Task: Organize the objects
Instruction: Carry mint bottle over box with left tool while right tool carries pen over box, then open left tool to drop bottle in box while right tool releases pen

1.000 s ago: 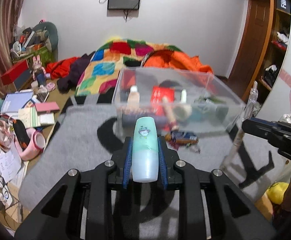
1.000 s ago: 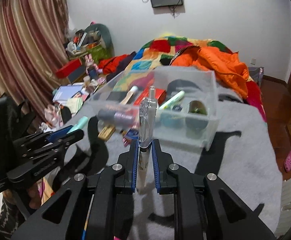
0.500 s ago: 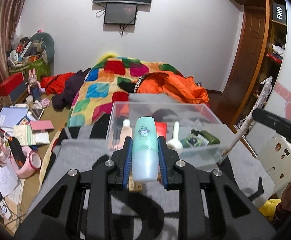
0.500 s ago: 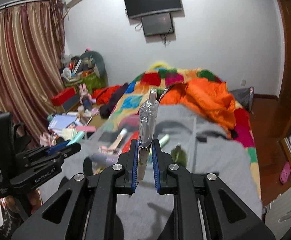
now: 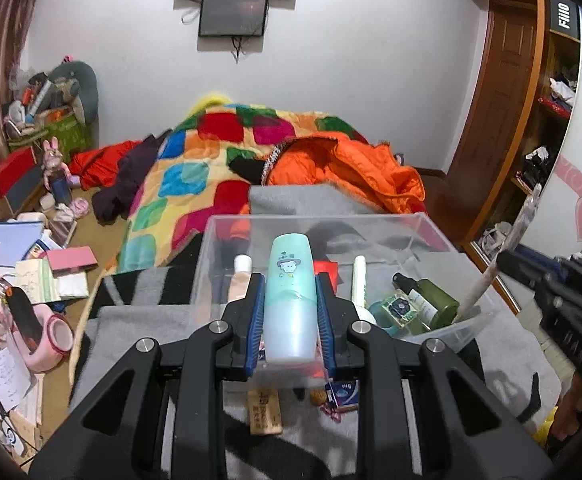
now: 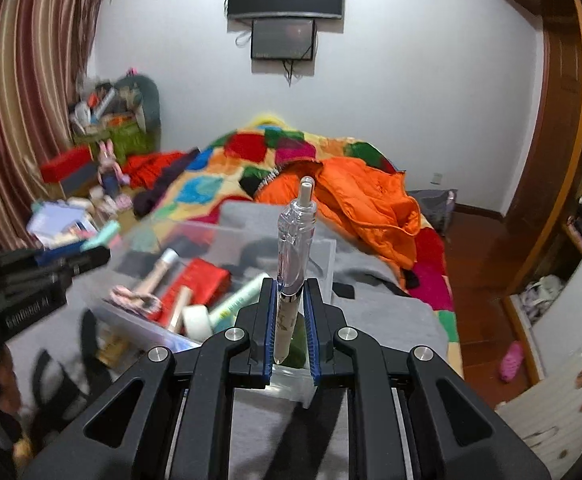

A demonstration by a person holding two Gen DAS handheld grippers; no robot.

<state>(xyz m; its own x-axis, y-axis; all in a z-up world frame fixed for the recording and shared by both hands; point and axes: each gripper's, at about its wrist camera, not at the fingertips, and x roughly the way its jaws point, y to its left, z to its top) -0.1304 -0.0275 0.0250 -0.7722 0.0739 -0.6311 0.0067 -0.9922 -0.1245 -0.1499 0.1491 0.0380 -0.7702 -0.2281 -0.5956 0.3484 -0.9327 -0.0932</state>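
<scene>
My left gripper point(image 5: 290, 296) is shut on a mint-green tube point(image 5: 291, 292) with a cartoon print, held over the near edge of a clear plastic box point(image 5: 251, 224). My right gripper point(image 6: 290, 300) is shut on a clear pen point(image 6: 295, 256), held upright over the box's near right corner point(image 6: 323, 248); in the left wrist view the pen point(image 5: 519, 232) dips its tip inside the box. The box holds a green spray bottle point(image 5: 427, 300), a white tube point(image 5: 358, 280), a red packet point(image 6: 199, 284) and other small items.
The box sits on a grey blanket point(image 5: 139, 320) on the bed. A wooden tag point(image 5: 265, 410) and a small blue packet point(image 5: 343, 394) lie on the blanket in front of the box. A patchwork quilt point(image 5: 195, 168) and orange jacket point(image 5: 351, 168) lie behind. Clutter covers the floor at left point(image 5: 31, 272).
Both grippers have come down towards the box with their loads still held. The pen's tip now reaches into the box's right corner; the tube now hangs over the box's near side.
</scene>
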